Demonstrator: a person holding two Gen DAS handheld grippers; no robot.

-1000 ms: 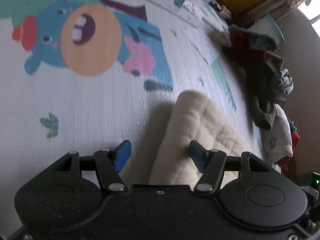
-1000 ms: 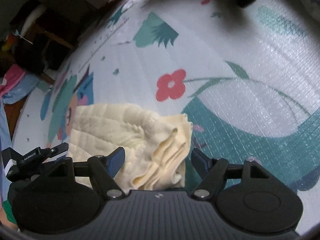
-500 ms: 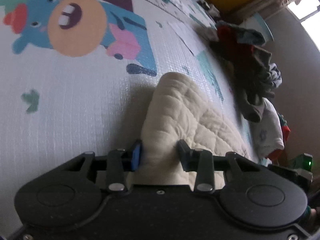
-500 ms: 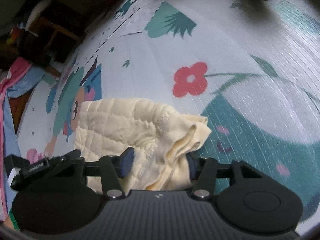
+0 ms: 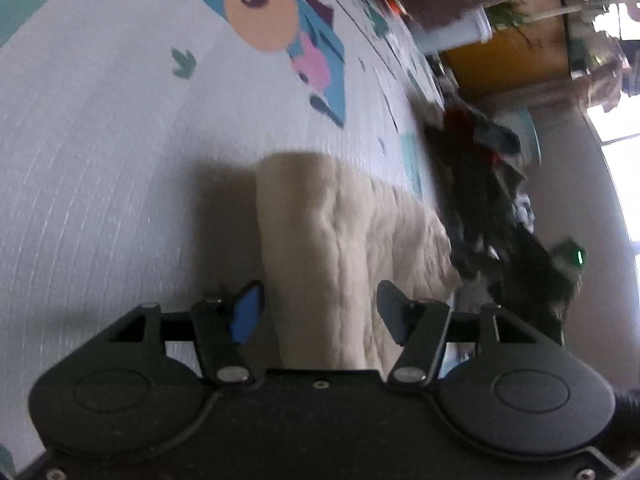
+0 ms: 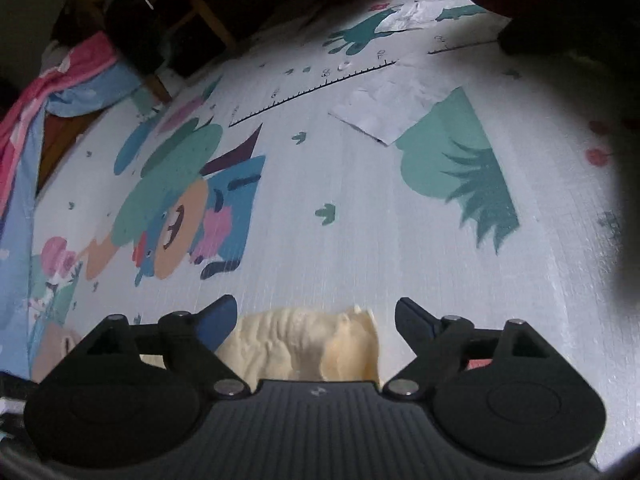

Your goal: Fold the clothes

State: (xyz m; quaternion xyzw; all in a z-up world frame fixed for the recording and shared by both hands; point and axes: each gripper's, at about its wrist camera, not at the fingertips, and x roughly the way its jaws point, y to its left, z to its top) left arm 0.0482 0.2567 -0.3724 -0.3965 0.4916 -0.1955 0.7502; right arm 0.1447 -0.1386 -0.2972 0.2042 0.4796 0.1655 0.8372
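My left gripper (image 5: 318, 306) sits with jaws spread — cream quilted garment (image 5: 340, 240) between them, lying on the cartoon play mat (image 5: 100, 140); dark clothes pile (image 5: 492, 200) beyond.

A folded quilted garment (image 5: 344, 240) is laid on the play mat (image 5: 100, 160), directly ahead of the left gripper (image 5: 320, 308) and between its parted fingers. To its right, a heap of clothes (image 5: 480, 184) is piled at the mat's edge. In the right wrist view, the garment (image 6: 304, 344) is seen between the spread fingers of the right gripper (image 6: 316, 320), and a sheet of paper (image 6: 396, 100) lies farther back on the mat (image 6: 360, 208).
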